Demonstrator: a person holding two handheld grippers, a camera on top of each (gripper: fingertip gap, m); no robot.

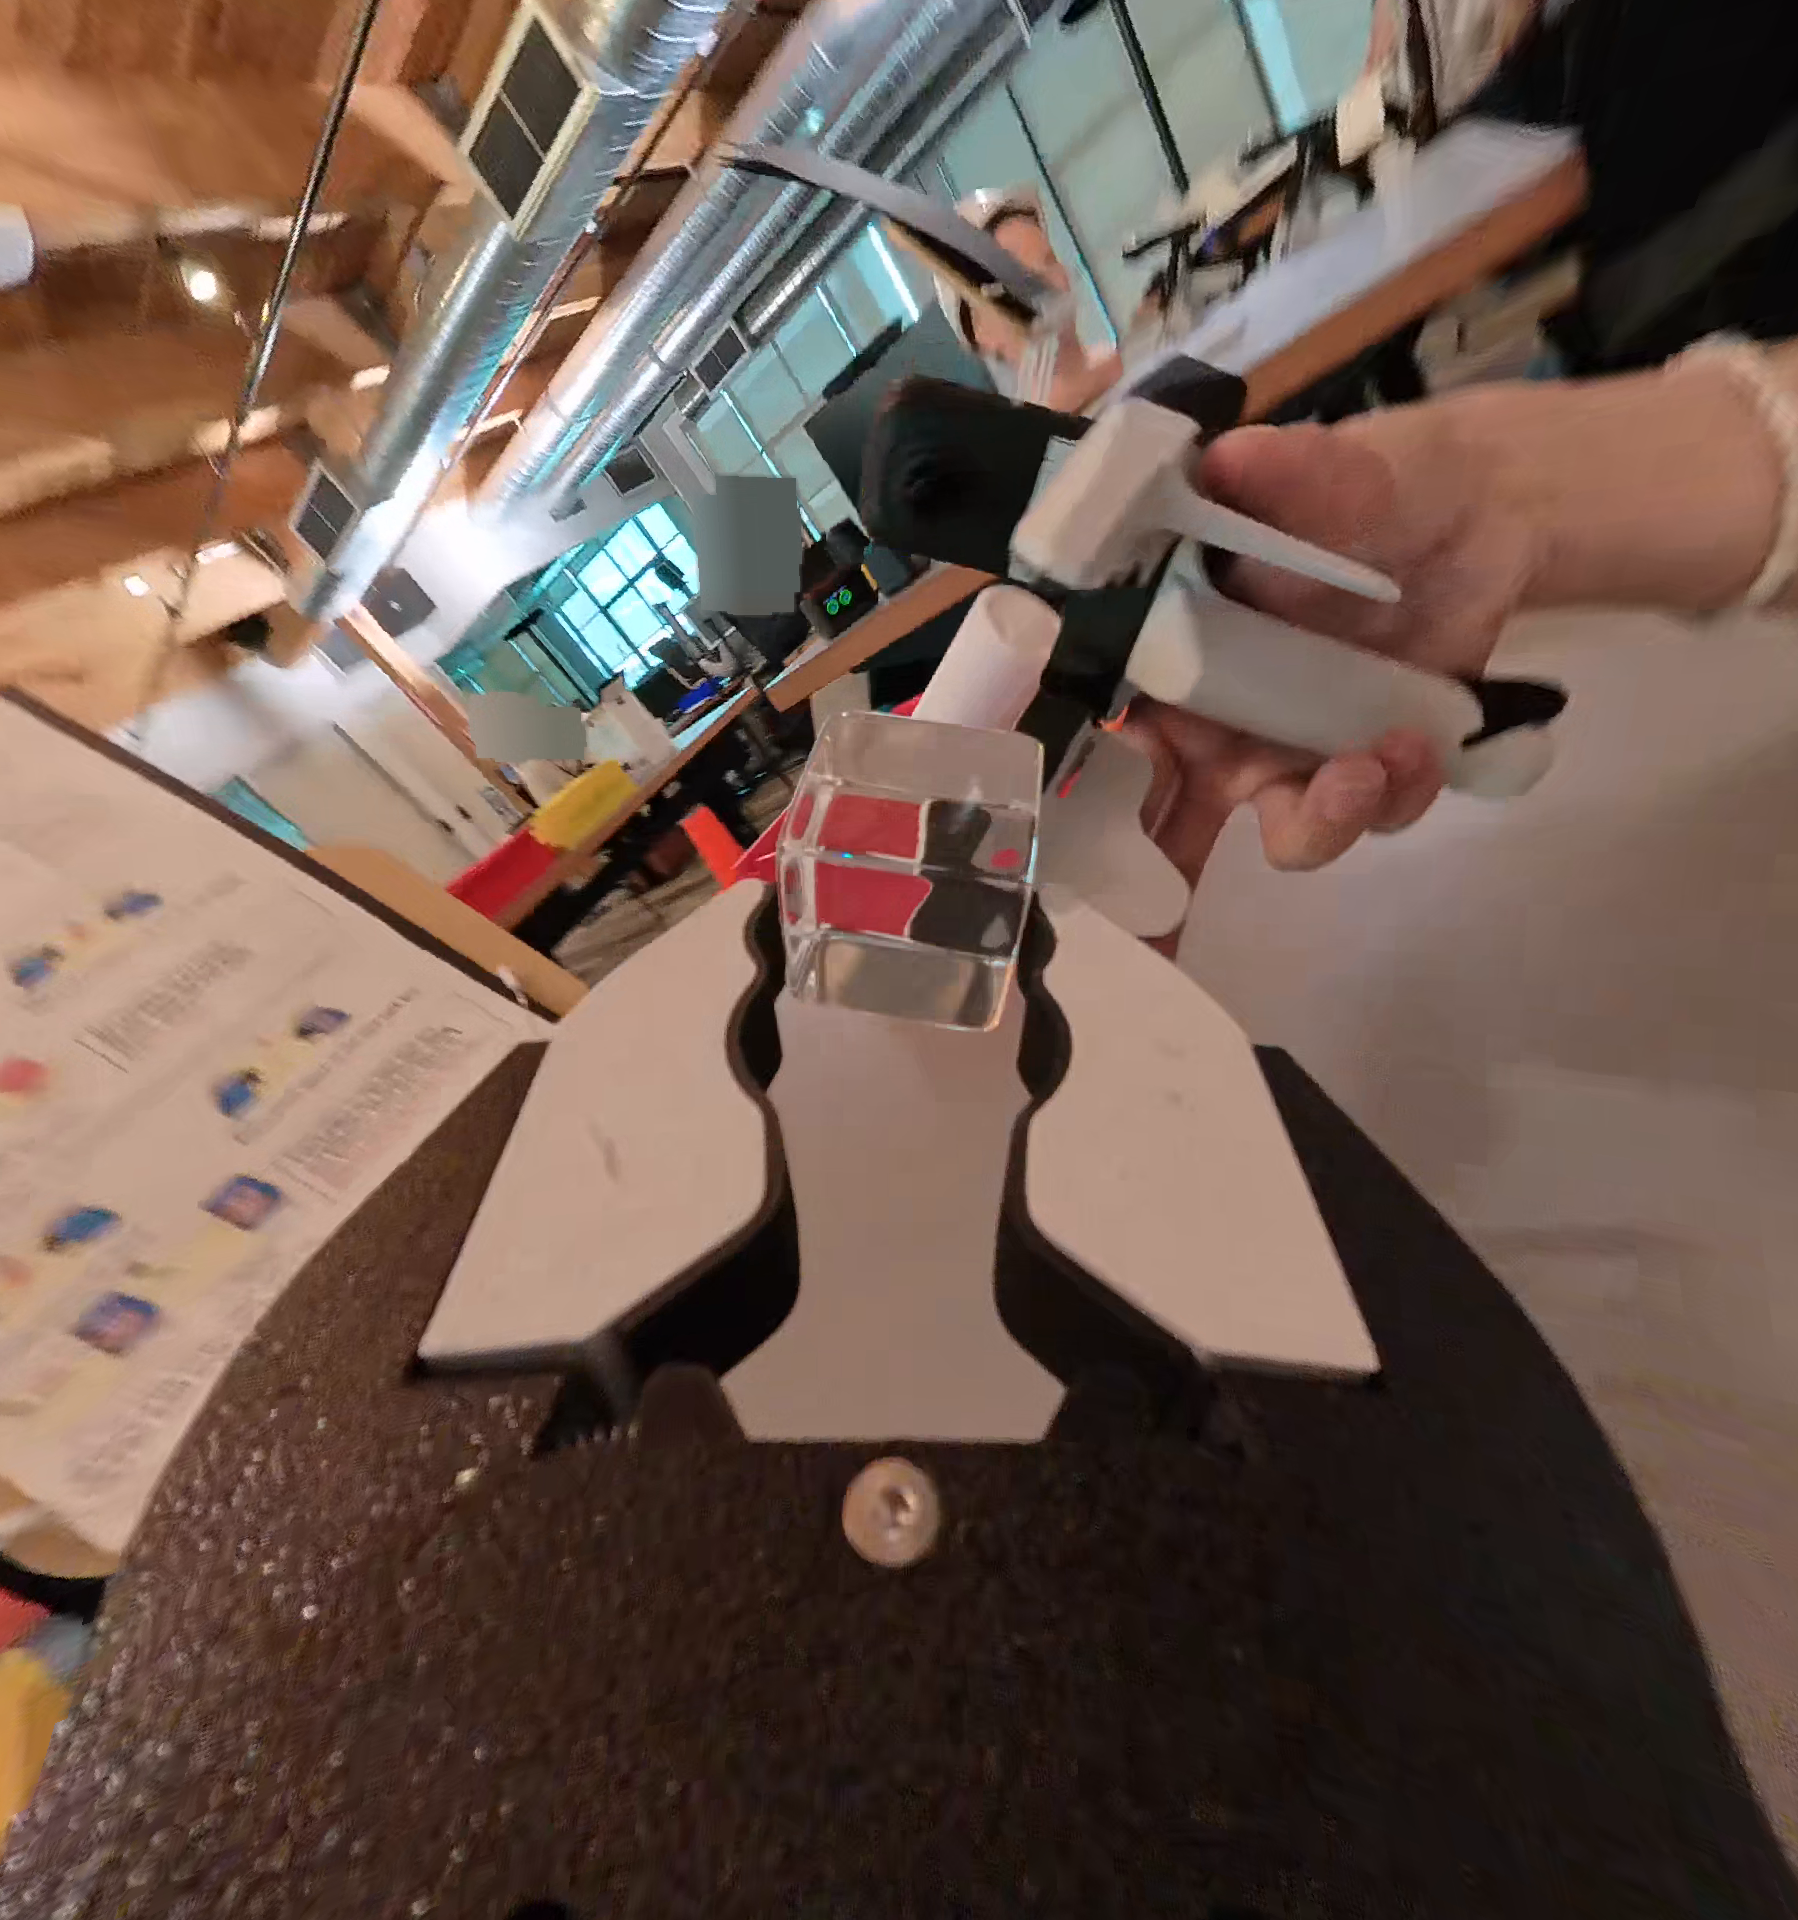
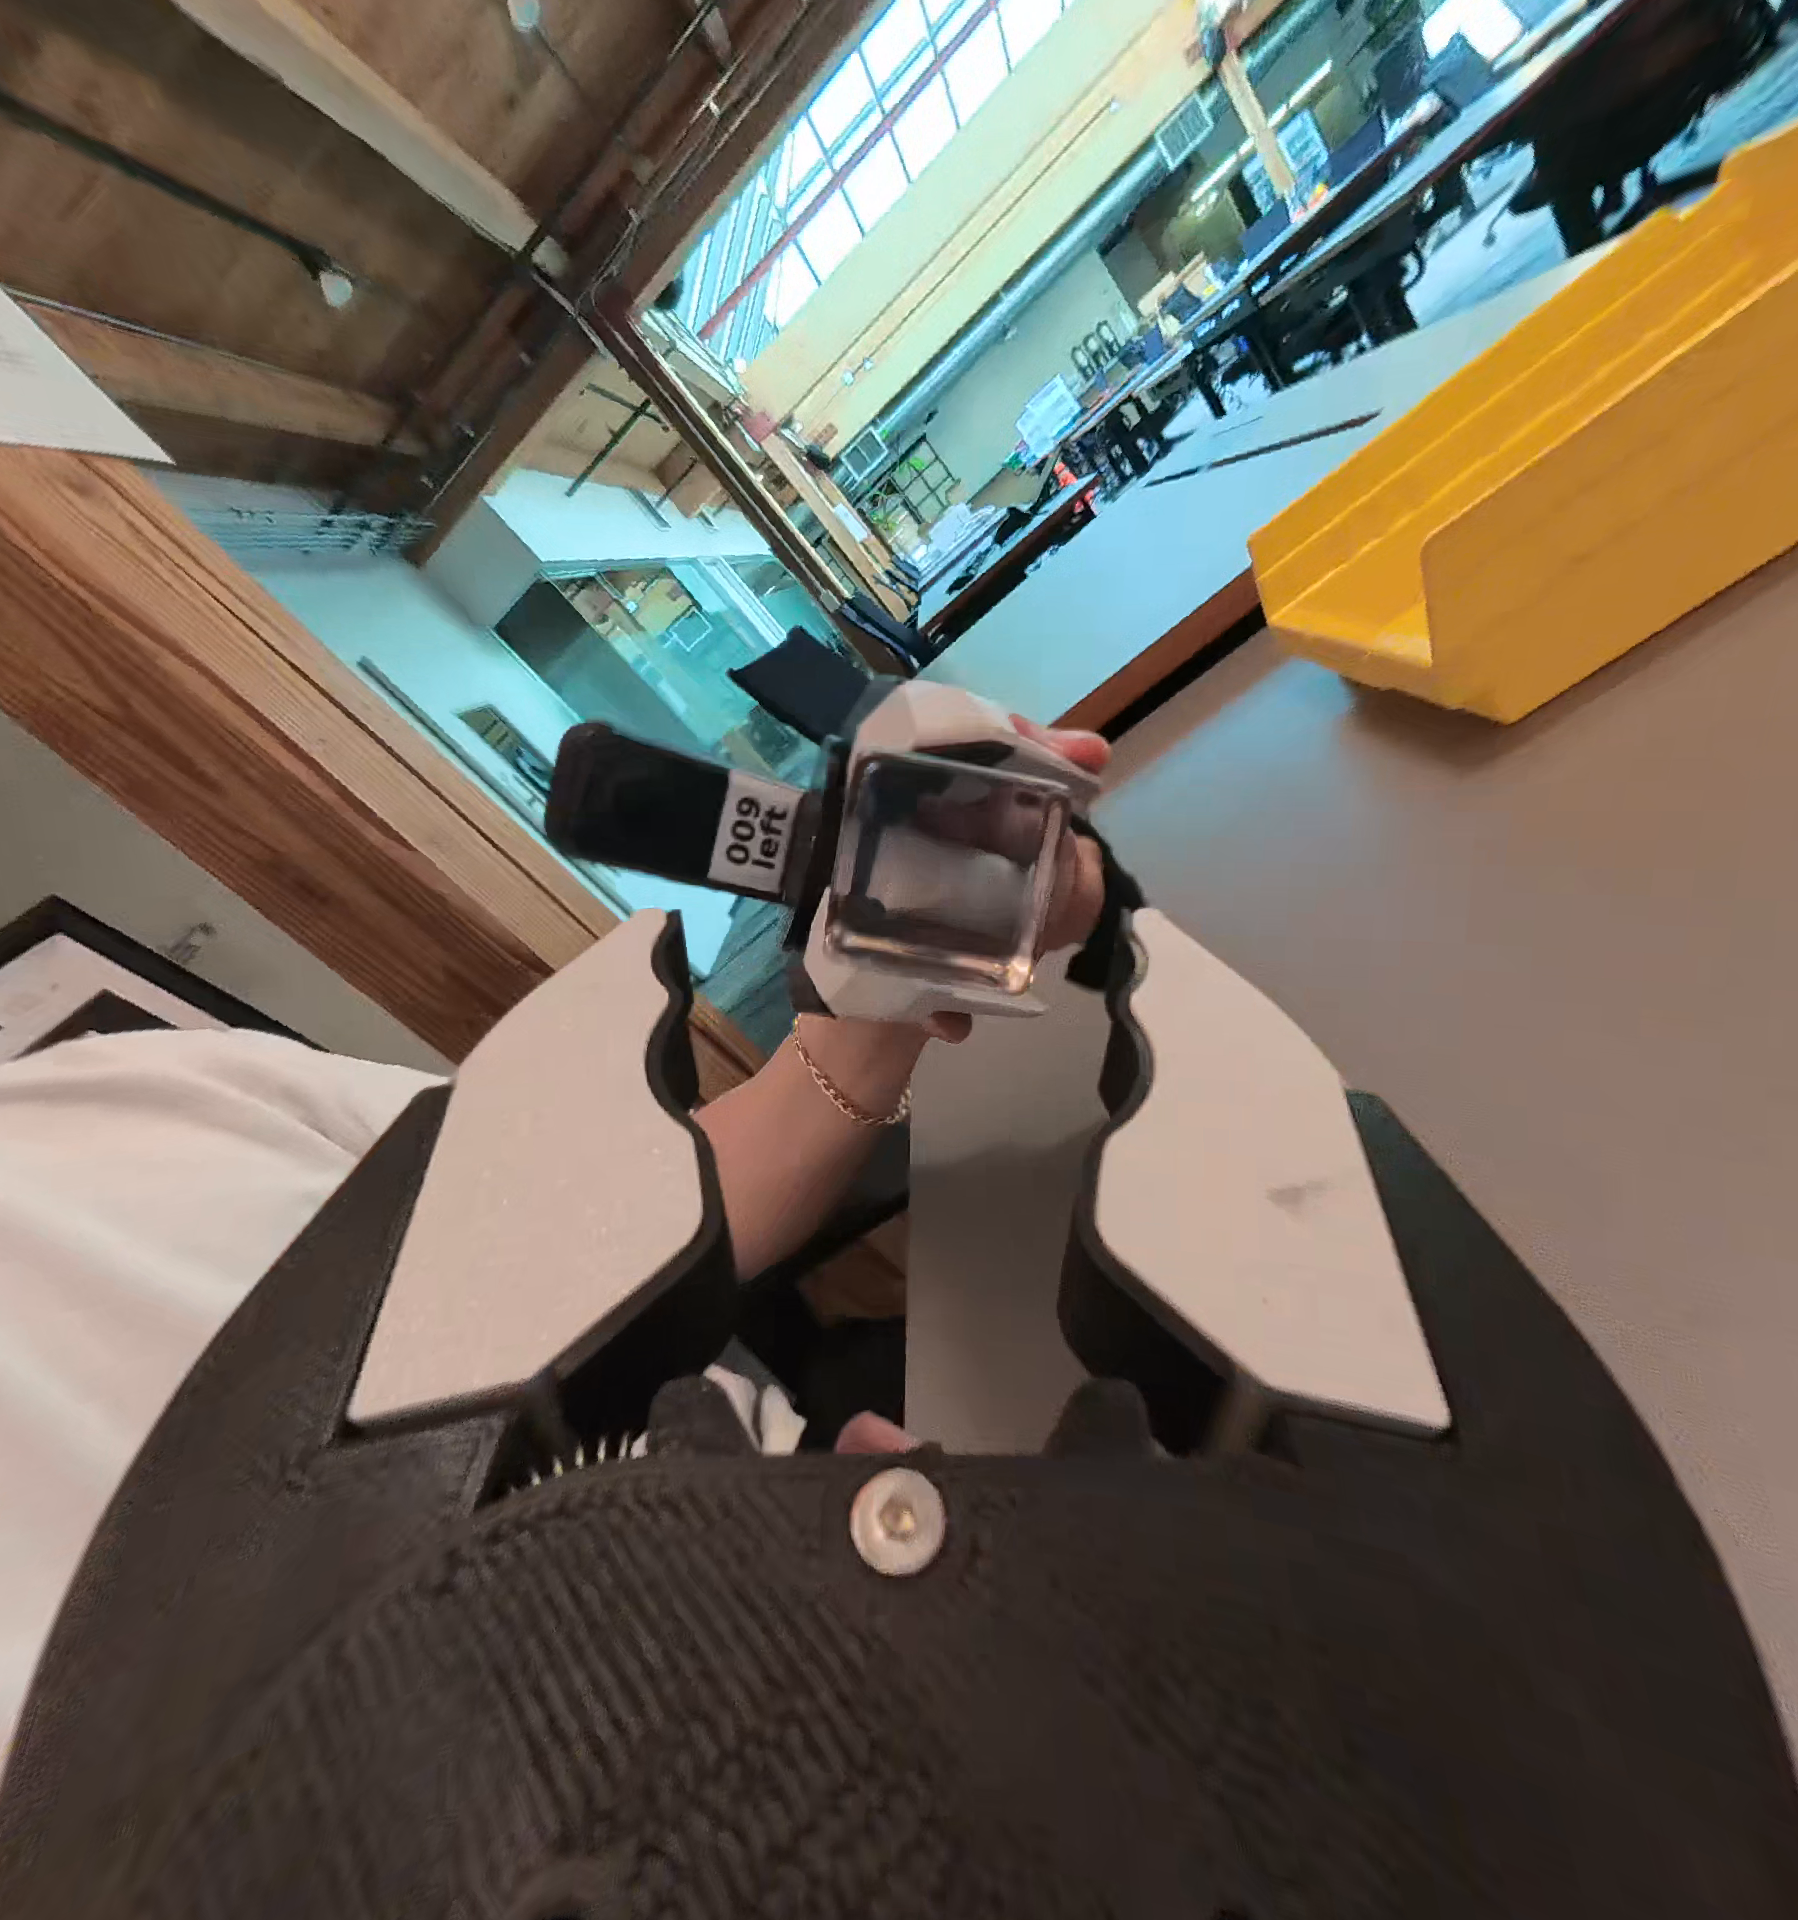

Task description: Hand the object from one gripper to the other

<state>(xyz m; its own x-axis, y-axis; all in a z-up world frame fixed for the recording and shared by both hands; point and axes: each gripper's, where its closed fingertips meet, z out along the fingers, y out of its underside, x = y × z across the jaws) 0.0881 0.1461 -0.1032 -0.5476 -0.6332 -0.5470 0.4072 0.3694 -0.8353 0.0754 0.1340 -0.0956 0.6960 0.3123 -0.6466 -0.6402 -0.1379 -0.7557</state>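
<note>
A clear cube (image 1: 910, 873) with red and black showing through it sits clamped between the white fingertips of my left gripper (image 1: 900, 935). My right gripper (image 1: 1056, 769), held by a hand (image 1: 1446, 520), is just beyond the cube with its fingers spread. In the right wrist view my right gripper (image 2: 890, 977) is open wide. The cube (image 2: 942, 883) sits at its fingertips, between them and apart from both pads. The left gripper's white fingers (image 2: 936, 743) grip the cube from above and below.
A yellow bin (image 2: 1560, 499) stands on the grey table (image 2: 1497, 935) at the right. A wooden post (image 2: 199, 675) is at the left. A printed sheet (image 1: 147, 1091) lies at the left of the left wrist view. People and desks are far behind.
</note>
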